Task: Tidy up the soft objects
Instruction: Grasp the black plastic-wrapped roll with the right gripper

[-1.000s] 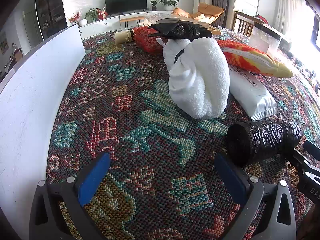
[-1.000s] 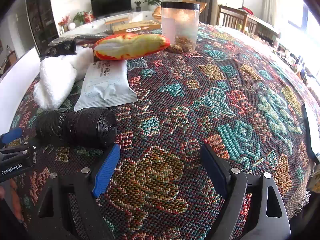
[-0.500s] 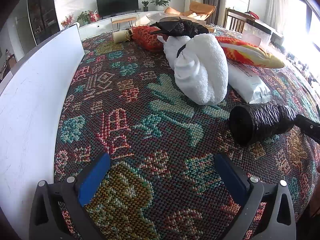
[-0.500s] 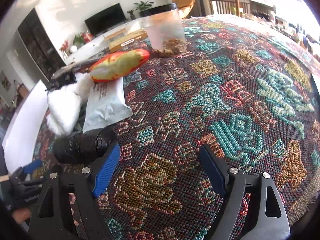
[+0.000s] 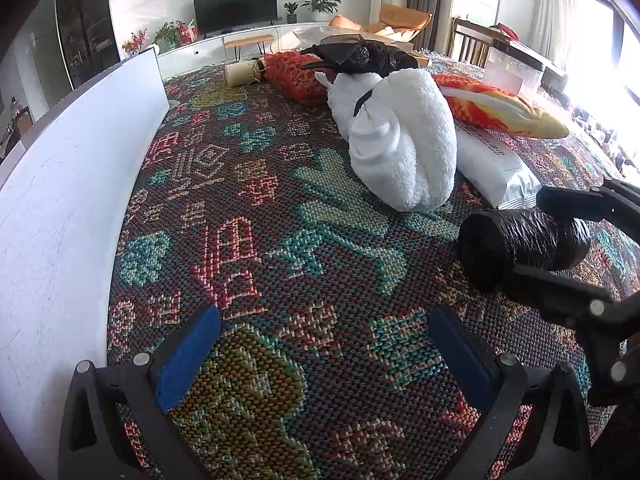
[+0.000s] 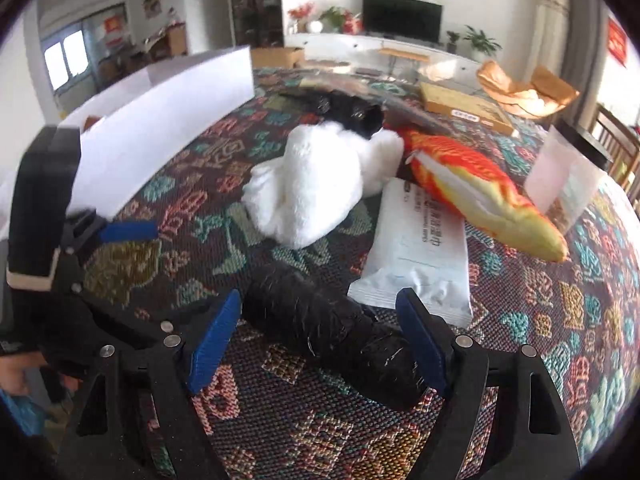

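Observation:
A black roll of plastic bags (image 6: 332, 332) lies on the patterned tablecloth (image 5: 280, 248); it also shows in the left wrist view (image 5: 520, 240). My right gripper (image 6: 316, 340) is open with its blue pads on either side of the roll, not closed on it; it shows in the left wrist view (image 5: 560, 236) too. My left gripper (image 5: 320, 356) is open and empty over bare cloth, left of the roll. A white rolled towel (image 5: 404, 140), a black cloth (image 5: 360, 56), a red-yellow fish plush (image 5: 500, 108) and a white packet (image 5: 492, 164) lie beyond.
A white board (image 5: 60, 184) stands along the table's left edge. A red cushion (image 5: 292, 76) and a cream roll (image 5: 240, 74) lie at the far end. A clear jar (image 6: 564, 180) and a flat cardboard box (image 6: 464, 110) stand at the far right.
My right gripper has swung left and come down around the black roll, which now lies between its fingers. My left gripper has barely moved.

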